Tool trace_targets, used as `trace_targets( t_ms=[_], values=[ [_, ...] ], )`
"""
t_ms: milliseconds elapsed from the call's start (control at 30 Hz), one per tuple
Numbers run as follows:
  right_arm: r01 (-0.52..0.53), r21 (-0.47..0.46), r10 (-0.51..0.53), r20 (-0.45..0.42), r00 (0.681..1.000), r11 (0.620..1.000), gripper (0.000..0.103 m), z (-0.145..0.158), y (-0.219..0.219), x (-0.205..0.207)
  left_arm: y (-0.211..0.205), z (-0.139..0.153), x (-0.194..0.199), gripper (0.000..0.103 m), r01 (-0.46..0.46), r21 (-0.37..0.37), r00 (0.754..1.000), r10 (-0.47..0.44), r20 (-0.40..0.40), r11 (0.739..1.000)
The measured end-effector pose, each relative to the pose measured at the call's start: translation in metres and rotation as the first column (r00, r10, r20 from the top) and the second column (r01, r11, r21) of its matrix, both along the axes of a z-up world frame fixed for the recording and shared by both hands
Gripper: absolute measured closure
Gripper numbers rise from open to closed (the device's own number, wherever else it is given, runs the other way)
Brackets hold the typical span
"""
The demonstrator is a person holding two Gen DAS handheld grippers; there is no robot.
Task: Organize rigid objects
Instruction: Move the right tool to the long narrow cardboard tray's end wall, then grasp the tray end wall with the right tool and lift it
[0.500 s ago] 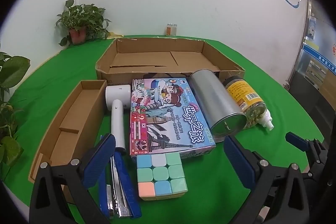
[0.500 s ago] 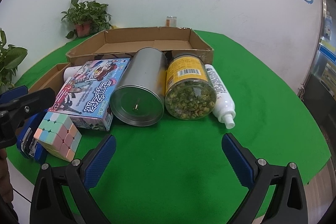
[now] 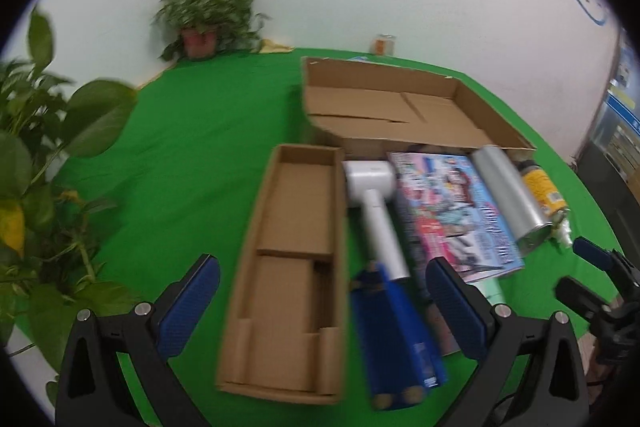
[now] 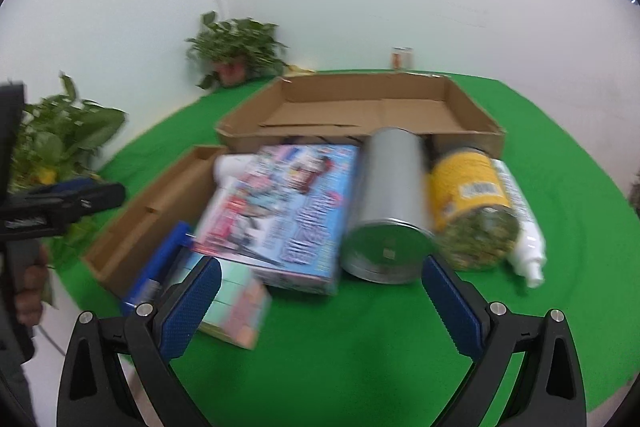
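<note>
Left wrist view: left gripper (image 3: 322, 301) jaws apart above narrow cardboard tray (image 3: 290, 263) and blue stapler (image 3: 394, 327); right gripper (image 4: 318, 301) likewise empty. Metal canister (image 4: 386, 209) could roll if nudged.

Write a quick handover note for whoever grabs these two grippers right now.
Left gripper open, empty, over the narrow box. Right gripper open, empty, before the silver tin.
On the cloth, unboxed: stapler, white tool, game box, cube, yellow-label jar, white bottle.
Large box looks empty too.
Done: nothing. Left: everything.
</note>
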State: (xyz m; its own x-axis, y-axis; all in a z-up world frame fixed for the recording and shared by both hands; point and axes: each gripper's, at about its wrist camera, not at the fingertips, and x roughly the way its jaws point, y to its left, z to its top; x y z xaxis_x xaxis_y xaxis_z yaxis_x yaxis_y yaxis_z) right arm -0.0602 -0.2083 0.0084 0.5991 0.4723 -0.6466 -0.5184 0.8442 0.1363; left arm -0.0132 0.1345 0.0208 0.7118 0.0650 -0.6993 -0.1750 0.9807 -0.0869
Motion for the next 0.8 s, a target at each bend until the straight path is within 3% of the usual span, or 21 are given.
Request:
trace_targets(
  t_ms=[100, 133, 200, 267, 333, 367, 433, 500, 567, 667, 800],
  values=[
    [-0.088, 0.038, 0.091, -0.096, 0.991, 0.995, 0.011, 0.003, 0.039, 0.0, 0.036, -0.013, -0.003, 0.001, -0.003, -0.09, 1.0, 0.001, -0.029, 0.996],
    [-0.114, 0.053, 0.121, -0.144, 0.982, 0.992, 0.012, 0.0, 0.053, 0.001, 0.048, -0.018, 0.0, 0.001, -0.013, -0.116, 0.997, 0.004, -0.071, 0.993],
    [-0.139, 0.069, 0.152, -0.231, 0.961, 0.988, 0.019, -0.006, 0.08, 0.001, 0.062, -0.029, 0.001, 0.01, -0.025, -0.165, 0.993, 0.005, -0.117, 0.986],
    [-0.161, 0.062, 0.172, -0.304, 0.937, 0.985, 0.028, -0.014, 0.108, 0.0, 0.069, -0.041, 0.0, 0.035, -0.007, -0.232, 0.989, -0.028, -0.147, 0.973],
    [-0.177, 0.044, 0.181, -0.343, 0.922, 0.983, 0.04, -0.018, 0.133, -0.003, 0.071, -0.047, -0.002, 0.044, 0.003, -0.239, 0.986, -0.043, -0.161, 0.971],
    [-0.186, 0.03, 0.184, -0.346, 0.92, 0.982, 0.046, -0.018, 0.144, -0.007, 0.072, -0.052, -0.002, 0.055, 0.01, -0.239, 0.986, -0.049, -0.159, 0.971],
    [-0.197, 0.01, 0.188, -0.355, 0.916, 0.98, 0.049, -0.025, 0.167, -0.009, 0.069, -0.059, -0.002, 0.066, 0.01, -0.268, 0.978, -0.065, -0.196, 0.963],
    [-0.204, -0.018, 0.183, -0.371, 0.911, 0.979, 0.063, -0.03, 0.191, -0.011, 0.07, -0.059, -0.006, 0.07, 0.014, -0.266, 0.976, -0.07, -0.204, 0.964],
    [-0.213, -0.03, 0.184, -0.392, 0.902, 0.977, 0.066, -0.033, 0.205, -0.011, 0.074, -0.061, -0.01, 0.085, 0.009, -0.286, 0.971, -0.076, -0.226, 0.958],
    [-0.225, -0.085, 0.174, -0.397, 0.901, 0.971, 0.078, -0.041, 0.226, -0.015, 0.068, -0.061, -0.016, 0.085, 0.026, -0.282, 0.963, -0.099, -0.25, 0.959],
    [-0.214, -0.146, 0.141, -0.395, 0.908, 0.966, 0.079, -0.052, 0.228, -0.018, 0.056, -0.061, -0.021, 0.084, 0.041, -0.27, 0.955, -0.117, -0.271, 0.962]
  ],
)
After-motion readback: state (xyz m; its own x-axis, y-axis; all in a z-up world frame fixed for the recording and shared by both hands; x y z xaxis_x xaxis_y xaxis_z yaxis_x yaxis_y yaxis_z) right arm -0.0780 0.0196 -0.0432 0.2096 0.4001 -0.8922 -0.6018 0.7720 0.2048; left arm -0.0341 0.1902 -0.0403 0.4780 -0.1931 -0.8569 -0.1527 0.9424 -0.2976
